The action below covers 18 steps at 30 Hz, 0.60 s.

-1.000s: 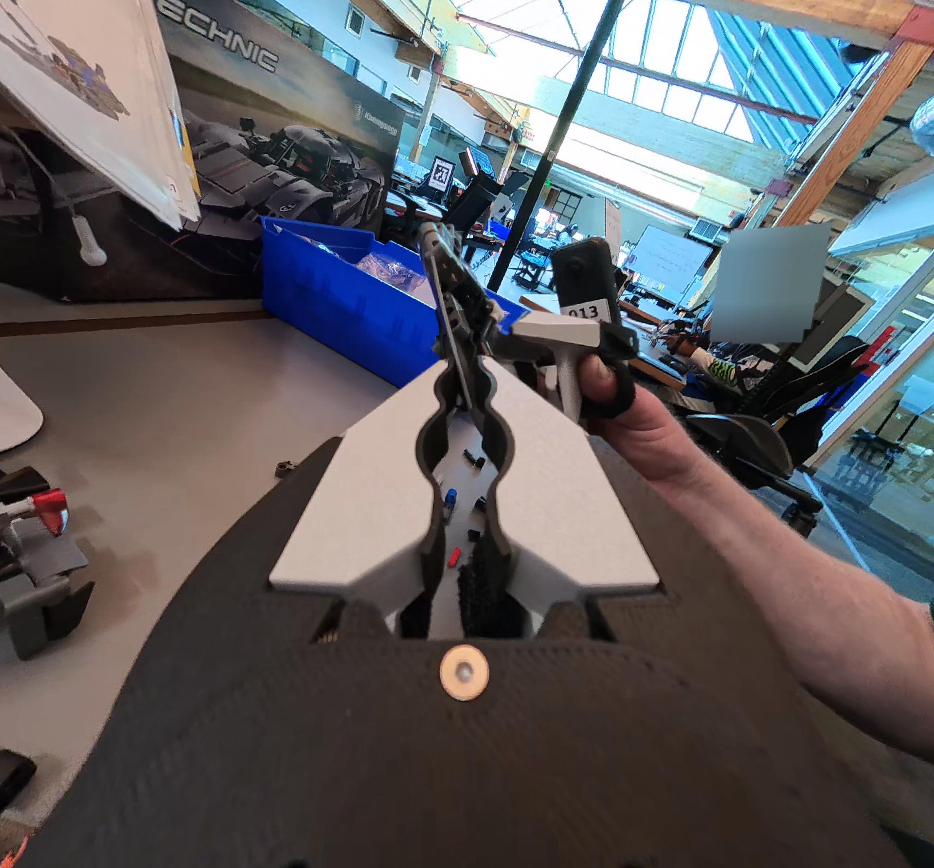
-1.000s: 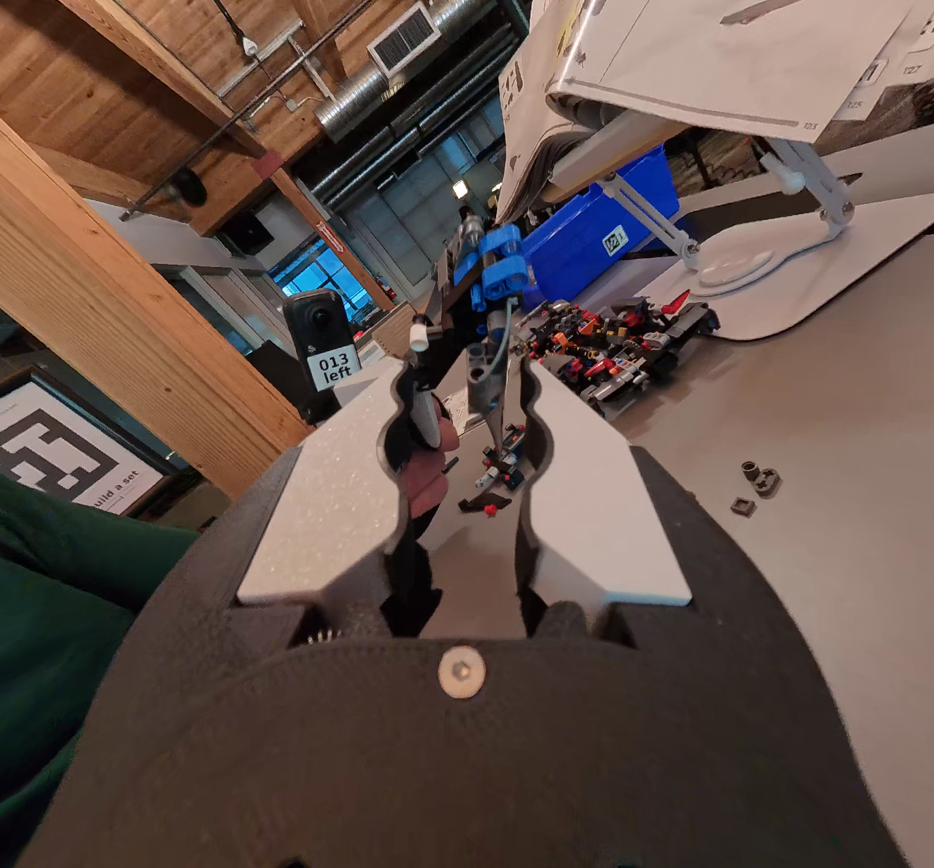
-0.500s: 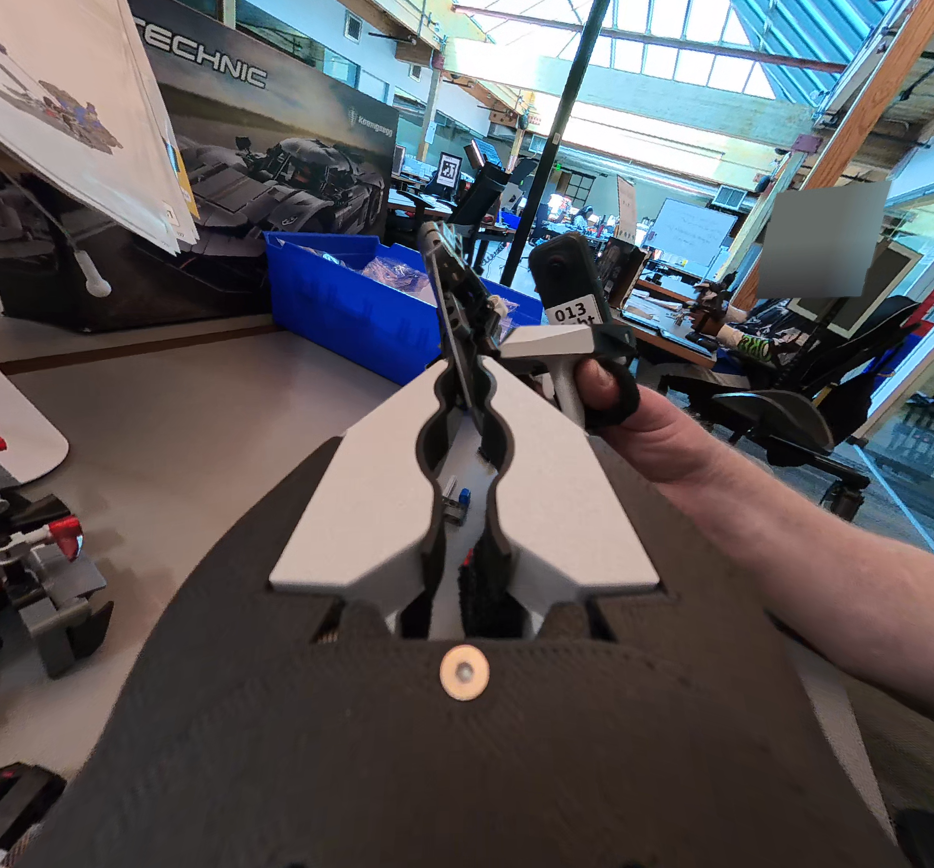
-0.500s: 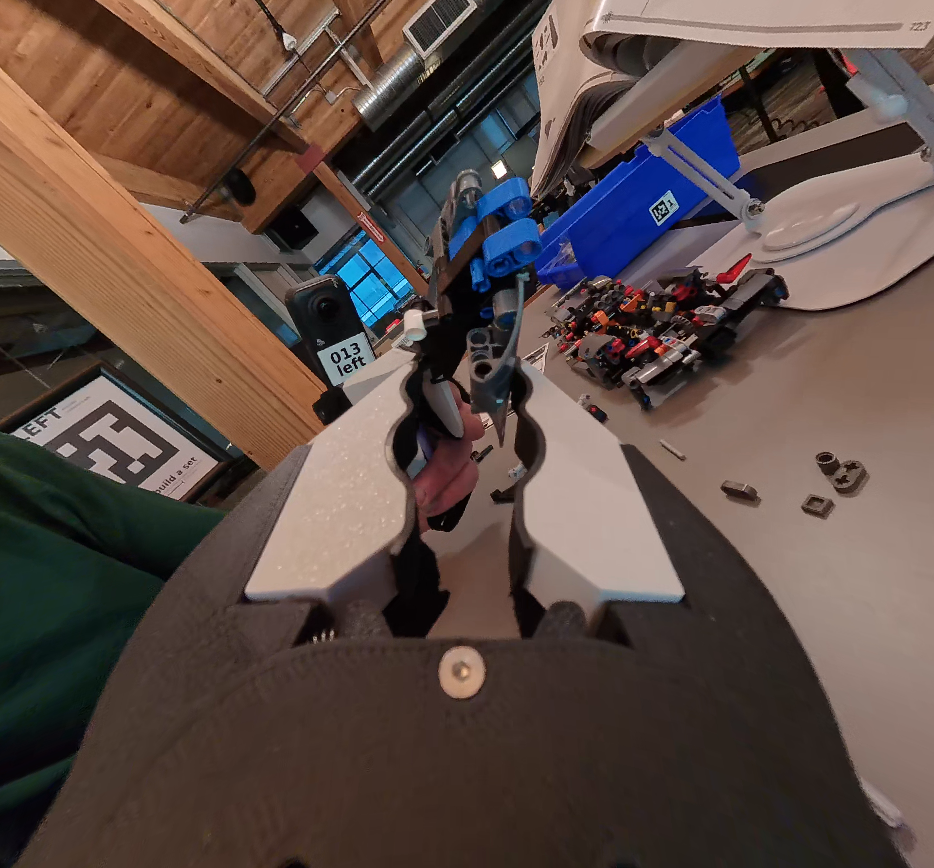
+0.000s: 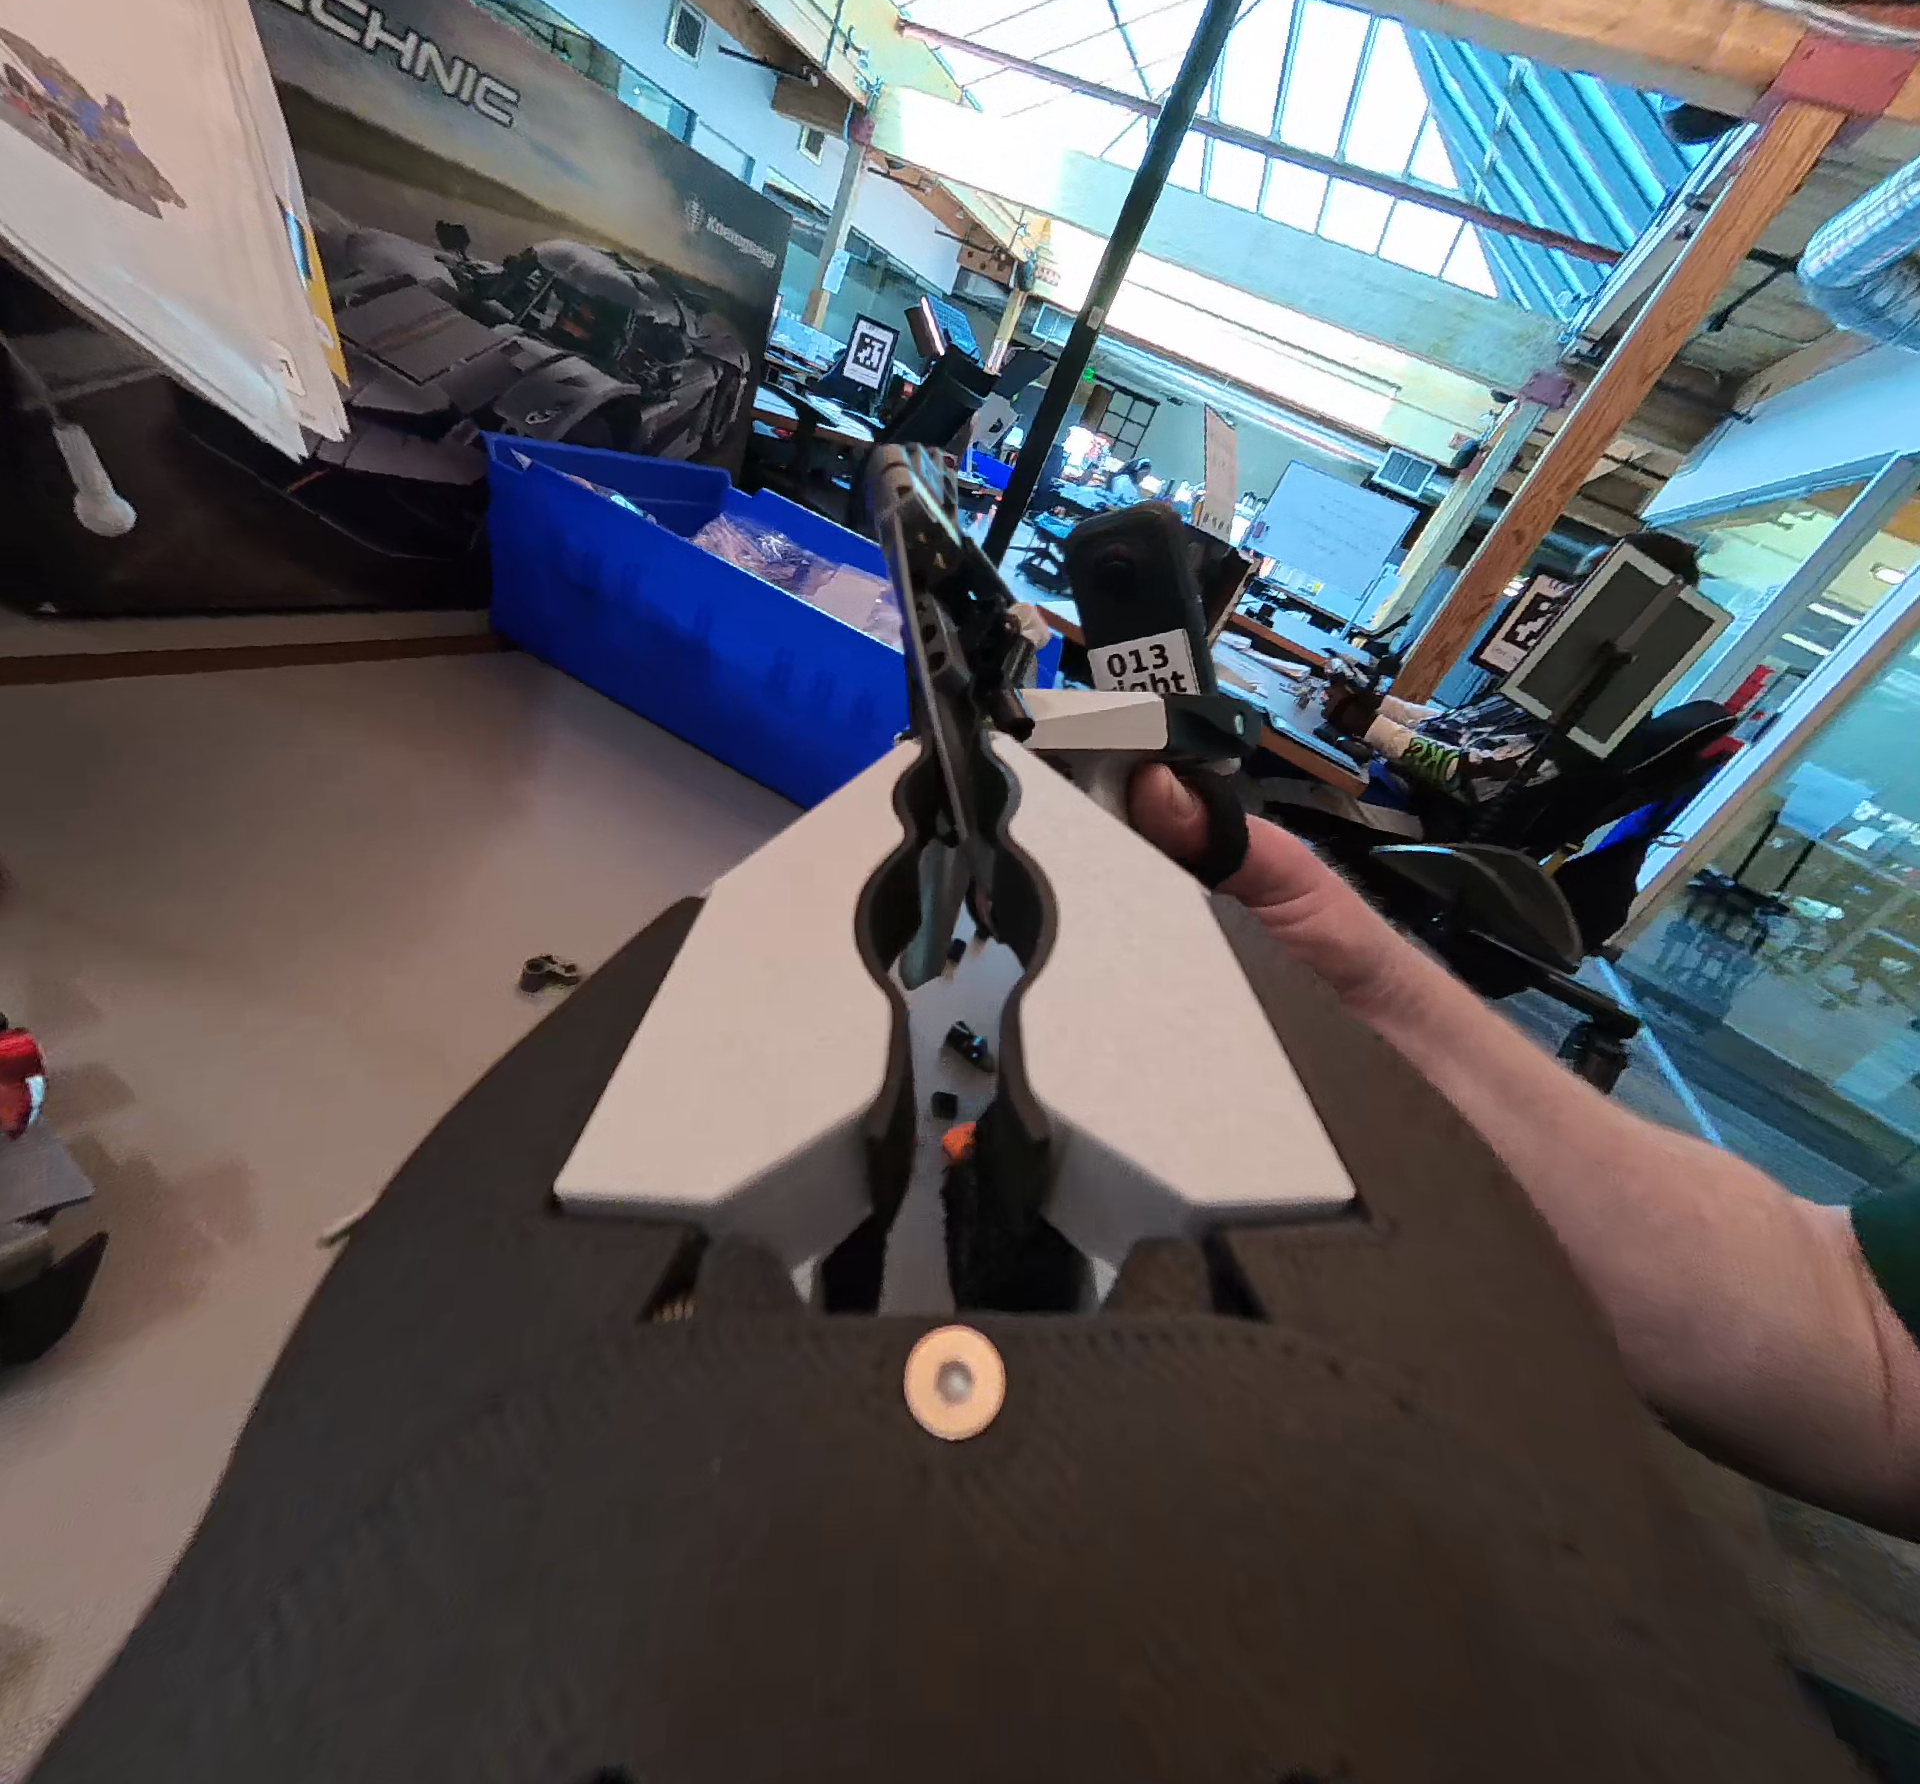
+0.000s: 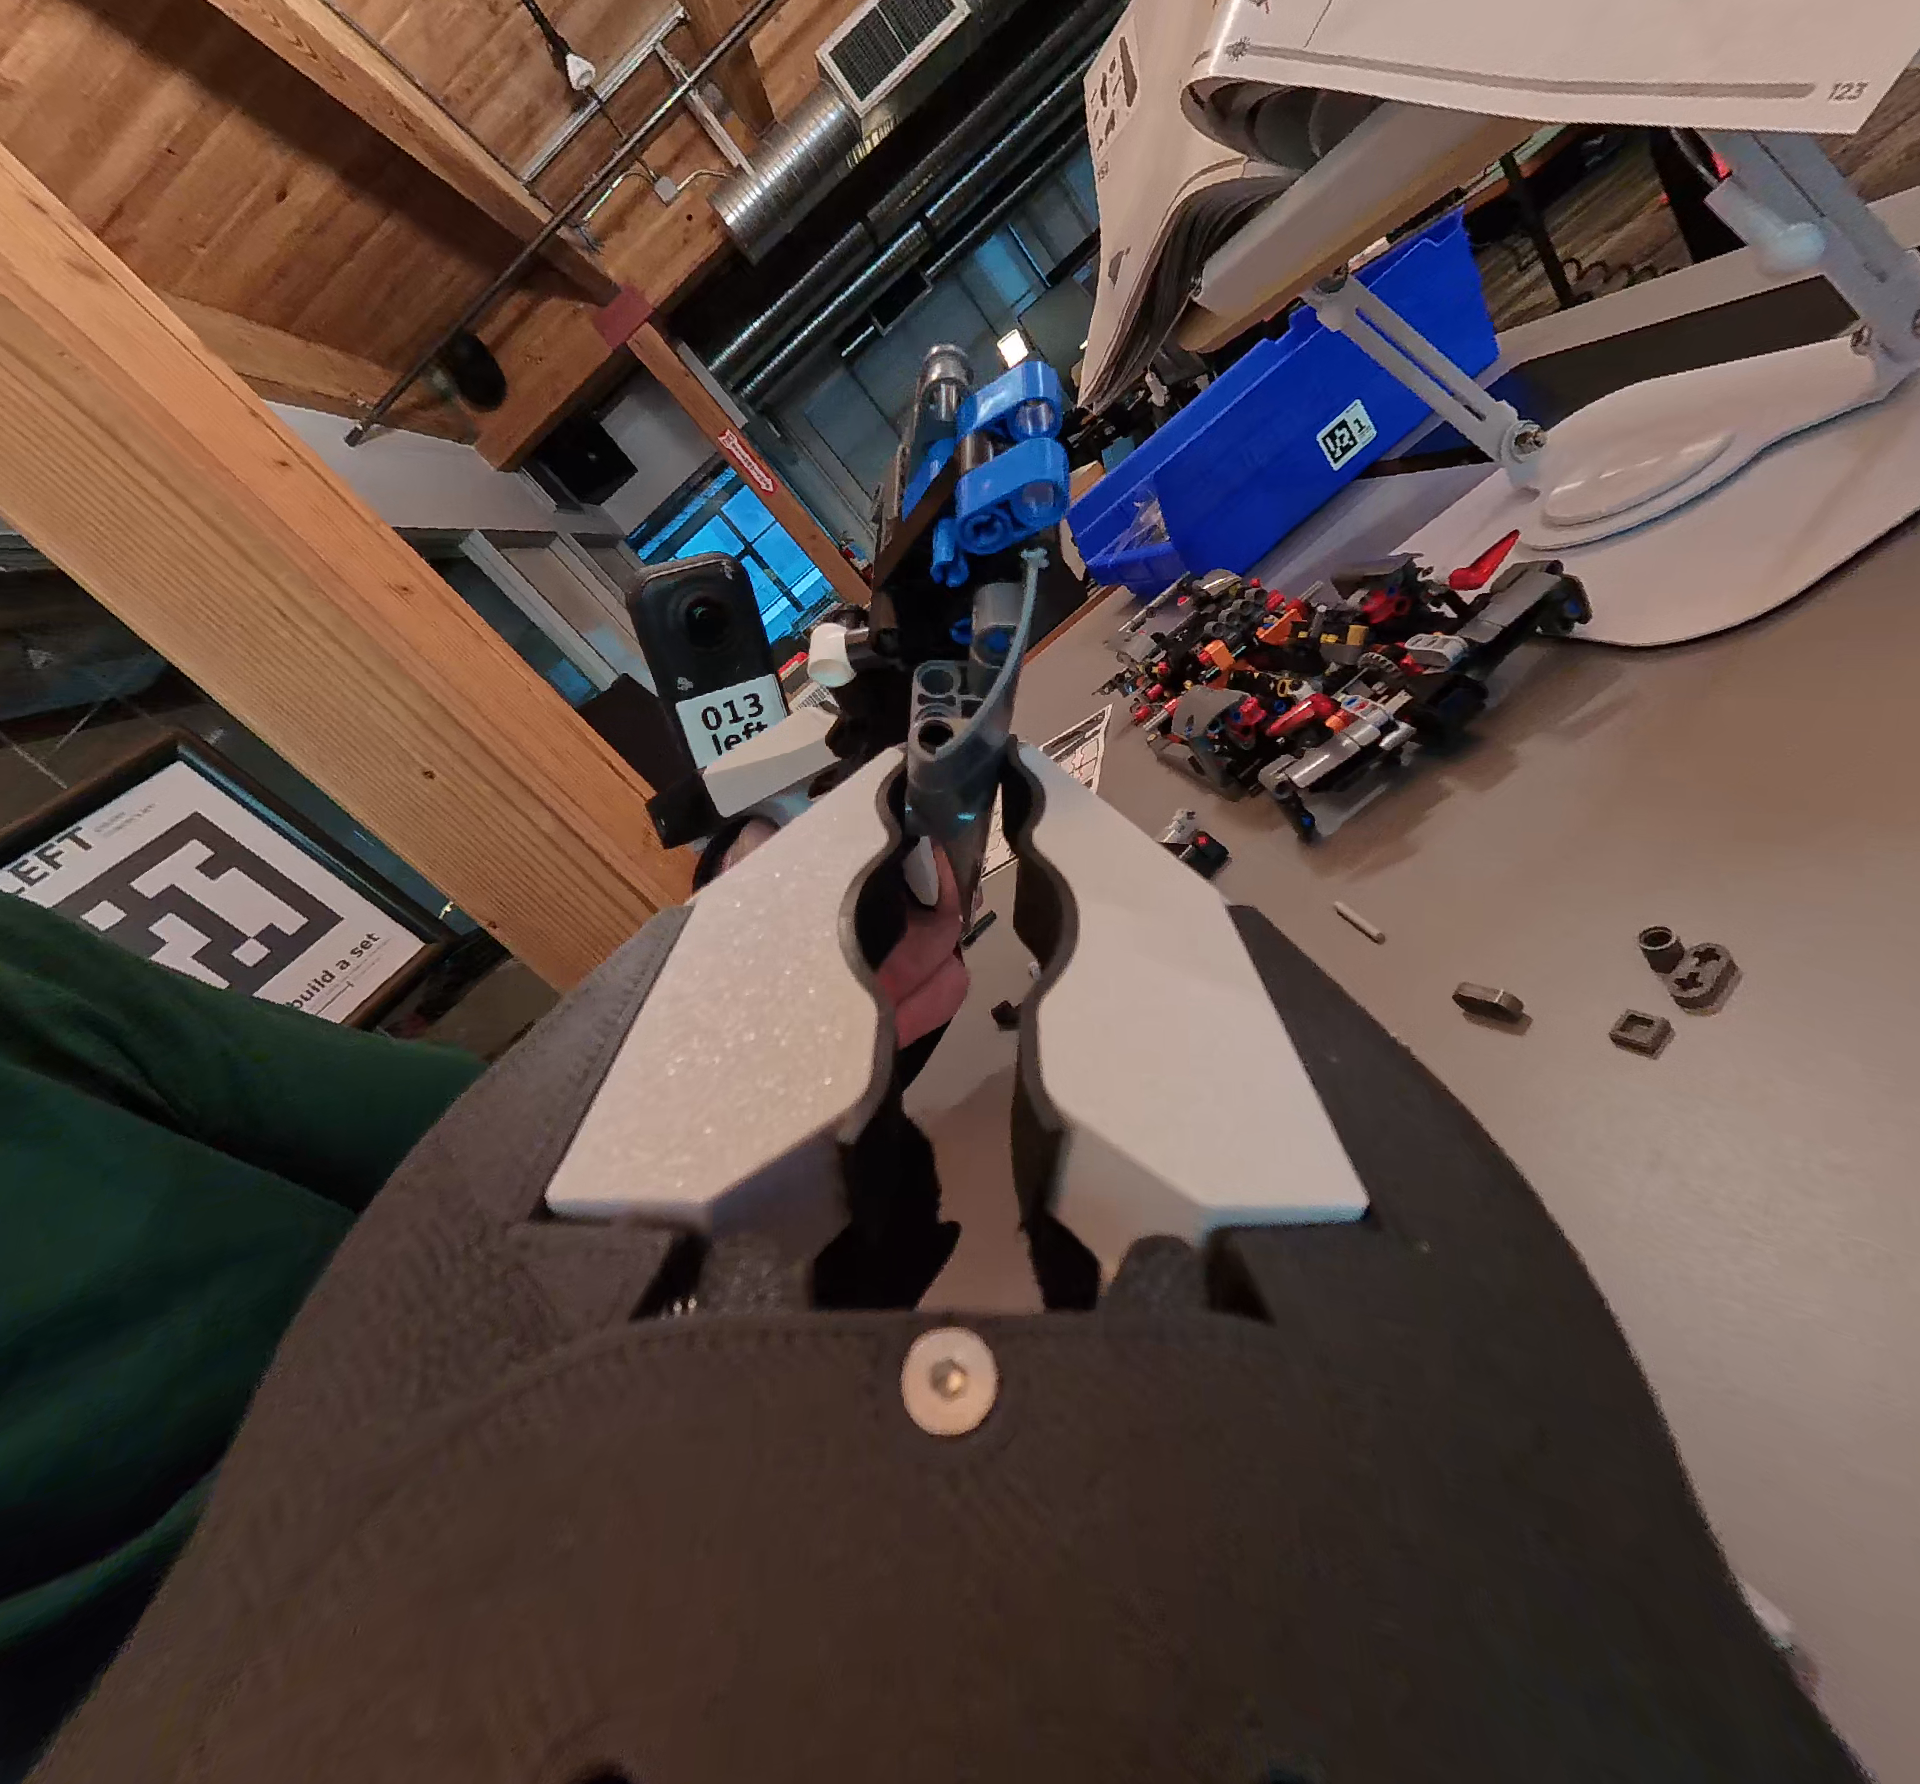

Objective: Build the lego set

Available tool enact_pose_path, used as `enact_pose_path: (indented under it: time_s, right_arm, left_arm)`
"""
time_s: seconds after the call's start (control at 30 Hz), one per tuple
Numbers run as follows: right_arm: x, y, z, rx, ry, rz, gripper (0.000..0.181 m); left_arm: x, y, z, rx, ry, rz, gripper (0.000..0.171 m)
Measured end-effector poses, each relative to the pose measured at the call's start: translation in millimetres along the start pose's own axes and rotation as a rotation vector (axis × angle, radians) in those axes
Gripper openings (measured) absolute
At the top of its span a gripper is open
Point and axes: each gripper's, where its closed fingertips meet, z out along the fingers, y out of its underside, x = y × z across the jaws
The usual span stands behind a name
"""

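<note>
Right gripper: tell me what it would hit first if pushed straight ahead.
The right gripper is already shut on the lego subassembly. Straight on, it would likely drive that into the left gripper just beyond; depth is unclear.

Left hand-held gripper and right hand-held gripper both clamped, raised, tips meeting.

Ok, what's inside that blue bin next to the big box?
The blue bin holds clear plastic bags, apparently with small parts. Its near wall hides everything lower down, and the held lego assembly covers its right end.
</note>
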Motion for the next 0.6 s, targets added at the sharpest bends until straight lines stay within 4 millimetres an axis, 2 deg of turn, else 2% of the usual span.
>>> enact_pose_path:
  time_s: [0.2, 0.27, 0.4, 0.6]
  right_arm:
    - [2.1, 1.2, 0.1, 0.004, 0.004, -0.007, 0.009]
    - [1.4, 0.5, -0.4, 0.005, 0.002, -0.014, 0.008]
    - [1.0, 1.5, -0.1, -0.007, 0.017, -0.038, 0.008]
    - [2.3, 2.0, -0.5, -0.01, 0.022, -0.038, 0.007]
  left_arm:
    - [3.9, 0.5, 0.2, -0.001, 0.073, -0.111, 0.004]
    - [5.9, -0.3, -0.8, 0.003, 0.1, -0.137, 0.009]
    - [7.0, 1.2, -2.5, -0.016, 0.11, -0.135, 0.007]
    - [3.7, 0.8, -6.2, -0.027, 0.103, -0.116, 0.013]
